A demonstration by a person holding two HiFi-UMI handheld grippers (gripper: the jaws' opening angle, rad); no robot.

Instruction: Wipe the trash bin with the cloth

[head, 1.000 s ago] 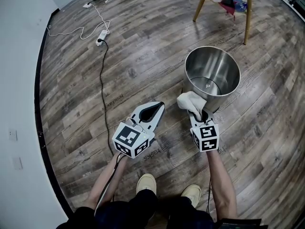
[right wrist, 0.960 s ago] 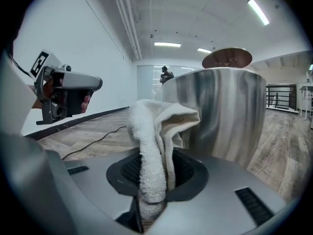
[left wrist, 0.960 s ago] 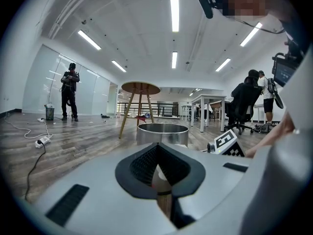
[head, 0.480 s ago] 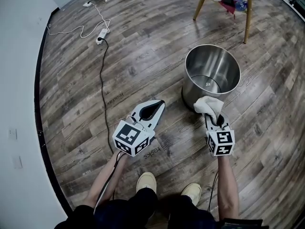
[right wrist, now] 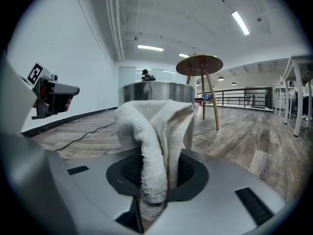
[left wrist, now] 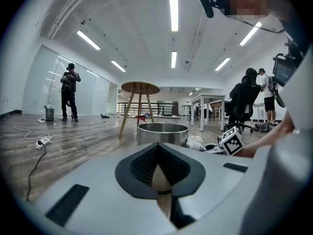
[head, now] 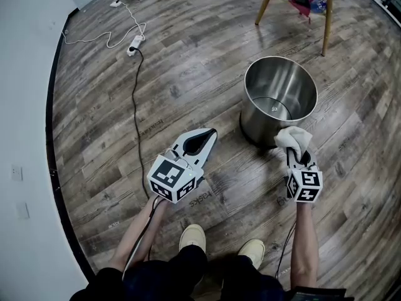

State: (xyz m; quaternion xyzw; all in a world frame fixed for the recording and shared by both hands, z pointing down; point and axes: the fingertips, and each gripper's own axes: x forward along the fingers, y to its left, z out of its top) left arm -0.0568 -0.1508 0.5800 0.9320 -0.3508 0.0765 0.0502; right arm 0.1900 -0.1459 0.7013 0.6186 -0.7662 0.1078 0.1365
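My right claw point(head: 294, 150) is clamped on the white cloth point(head: 292, 137), which sits against or just beside the trash bin point(head: 253, 123) wall at its 5 o'clock; I cannot confirm contact. My left claw point(head: 207, 137) is closed on nothing, well apart at the bin's 8 o'clock. Nothing braces the bin, so a firm wipe could slide or tip it on the floor point(head: 188, 61), and the thin pinched fold could pull free. Only the right gripper view shows that fold between the pads point(right wrist: 127, 170); only the head view shows the bin's inside
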